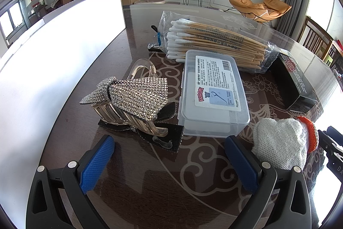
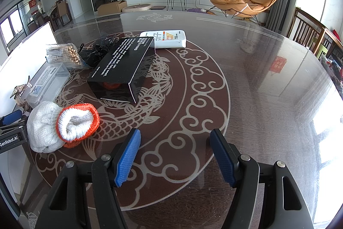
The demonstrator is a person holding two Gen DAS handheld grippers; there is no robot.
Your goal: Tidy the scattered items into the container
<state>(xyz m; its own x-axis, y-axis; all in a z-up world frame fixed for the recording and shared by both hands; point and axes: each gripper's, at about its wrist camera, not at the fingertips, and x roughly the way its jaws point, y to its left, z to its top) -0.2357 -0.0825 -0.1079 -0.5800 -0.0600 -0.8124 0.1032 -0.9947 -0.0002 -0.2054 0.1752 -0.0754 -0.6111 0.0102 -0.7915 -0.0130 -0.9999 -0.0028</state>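
Note:
In the left wrist view a rhinestone bow hair claw point(image 1: 133, 98) lies just ahead of my open, empty left gripper point(image 1: 169, 160). Beside it are a clear floss-pick box point(image 1: 212, 93), a bag of cotton swabs point(image 1: 216, 44), a black box point(image 1: 293, 81) and a rolled white glove with orange cuff point(image 1: 283, 141). The white container point(image 1: 53, 70) stands along the left. My right gripper point(image 2: 174, 156) is open and empty over the table, right of the glove point(image 2: 62, 128). The black box point(image 2: 124, 68) and a white packet point(image 2: 169, 39) lie ahead of it.
The items rest on a dark glass-topped table with a pale swirl pattern point(image 2: 193, 83). Small black clips point(image 2: 96, 50) lie behind the black box. Wooden chairs point(image 2: 310, 35) stand at the table's right edge. The left gripper body point(image 2: 10, 132) shows at the far left.

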